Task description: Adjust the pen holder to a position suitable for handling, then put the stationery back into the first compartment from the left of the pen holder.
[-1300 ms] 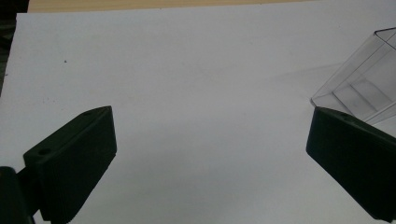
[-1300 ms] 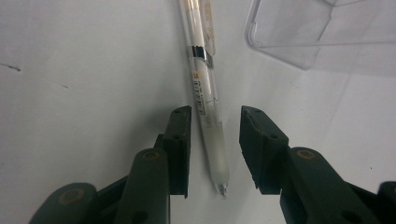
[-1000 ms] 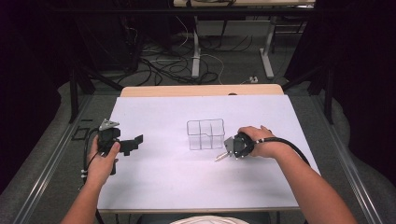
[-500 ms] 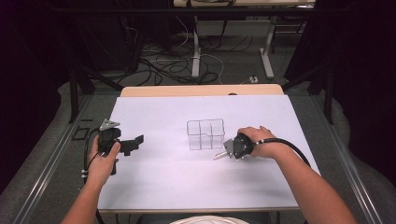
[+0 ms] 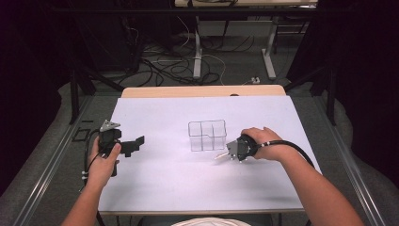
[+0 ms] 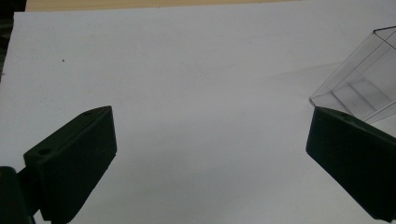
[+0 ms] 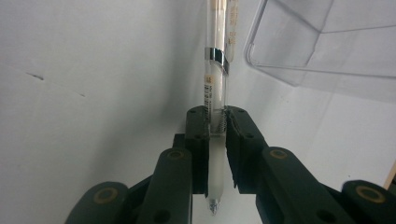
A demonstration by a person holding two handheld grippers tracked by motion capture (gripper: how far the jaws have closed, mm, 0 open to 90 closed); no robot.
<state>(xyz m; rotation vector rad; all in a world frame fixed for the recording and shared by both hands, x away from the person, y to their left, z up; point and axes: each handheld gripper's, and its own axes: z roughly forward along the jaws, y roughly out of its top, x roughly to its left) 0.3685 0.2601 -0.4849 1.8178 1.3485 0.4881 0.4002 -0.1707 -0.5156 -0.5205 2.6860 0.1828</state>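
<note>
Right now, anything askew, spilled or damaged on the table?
Nothing stands out. The clear plastic divided organiser box stands upright on the white table sheet, empty as far as I can tell. The right gripper is shut on a clear pen; the left gripper is open and apart.

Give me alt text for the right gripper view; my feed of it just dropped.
The right gripper is shut on a clear pen, its tip pointing back toward the camera and its metal clip farther along the barrel. A clear plastic organizer lies at upper right, on the white table.
</note>
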